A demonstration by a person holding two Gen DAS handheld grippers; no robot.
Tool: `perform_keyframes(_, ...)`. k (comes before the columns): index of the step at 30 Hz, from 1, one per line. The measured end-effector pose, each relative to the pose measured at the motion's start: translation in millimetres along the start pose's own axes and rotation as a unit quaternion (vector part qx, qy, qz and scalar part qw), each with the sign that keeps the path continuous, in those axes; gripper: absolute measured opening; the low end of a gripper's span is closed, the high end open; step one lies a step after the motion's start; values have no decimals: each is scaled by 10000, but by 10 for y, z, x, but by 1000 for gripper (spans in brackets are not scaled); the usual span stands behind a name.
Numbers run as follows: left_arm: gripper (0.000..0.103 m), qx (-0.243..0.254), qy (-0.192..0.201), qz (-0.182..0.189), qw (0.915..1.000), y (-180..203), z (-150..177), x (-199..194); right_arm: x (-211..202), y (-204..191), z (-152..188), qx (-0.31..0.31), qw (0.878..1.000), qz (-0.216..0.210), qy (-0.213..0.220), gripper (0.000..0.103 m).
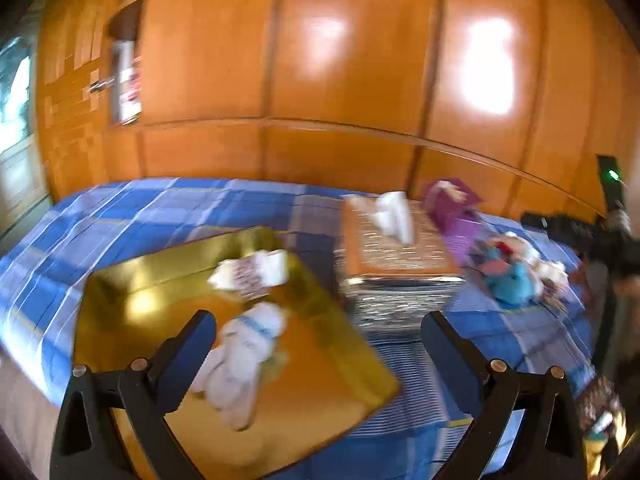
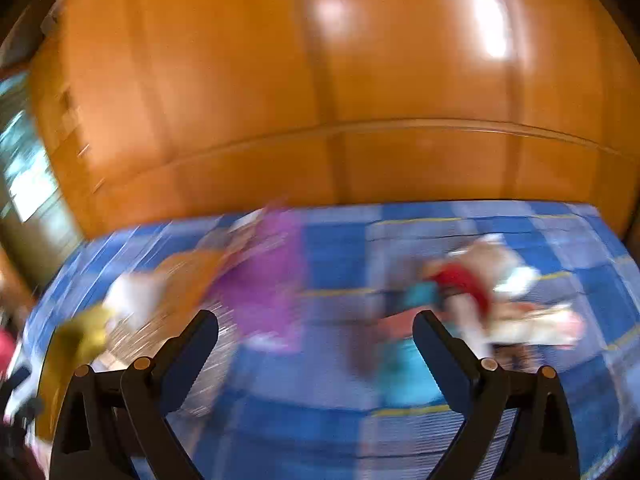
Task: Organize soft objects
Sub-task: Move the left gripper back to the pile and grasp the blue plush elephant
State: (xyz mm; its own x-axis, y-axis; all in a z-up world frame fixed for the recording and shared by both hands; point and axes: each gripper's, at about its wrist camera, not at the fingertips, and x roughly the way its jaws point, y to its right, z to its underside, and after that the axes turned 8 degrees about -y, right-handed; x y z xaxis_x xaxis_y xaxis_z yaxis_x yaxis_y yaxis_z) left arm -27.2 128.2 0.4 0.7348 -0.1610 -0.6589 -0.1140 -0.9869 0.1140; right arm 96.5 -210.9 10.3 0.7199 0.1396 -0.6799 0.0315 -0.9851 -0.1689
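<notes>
Two soft items on shiny gold square tray (image 1: 132, 280): white plush bear (image 1: 240, 360) lengthwise toward camera, patterned folded cloth (image 1: 252, 272) crosswise; left gripper (image 1: 318, 334) and right gripper (image 2: 316, 332) spread wide, empty

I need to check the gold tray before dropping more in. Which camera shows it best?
The left wrist view. The gold tray lies on the blue plaid bedspread, fairly sharp, holding a white sock bundle and a patterned bundle. The right wrist view is motion-blurred, showing only a yellowish smear at its left edge.

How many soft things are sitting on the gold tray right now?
2: a white plush toy on the near part of the gold tray, and a small patterned white bundle at its far edge. More could be hidden behind the left gripper.
</notes>
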Motion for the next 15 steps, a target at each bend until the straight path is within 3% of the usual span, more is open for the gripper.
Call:
perform_keyframes(3, 103, 407, 4, 360, 9985, 281, -111, 1, -157, 605, -144, 753, 9961, 407, 234, 100)
perform_keyframes(9, 103, 991, 0, 911, 9909, 860, -352, 88, -167, 1651, -124, 2100, 9723, 990, 269, 100)
perform_keyframes(15, 103, 1522, -168, 1178, 9812, 1401, -504, 346, -94, 2061, 45, 3113, 9475, 734, 23, 100)
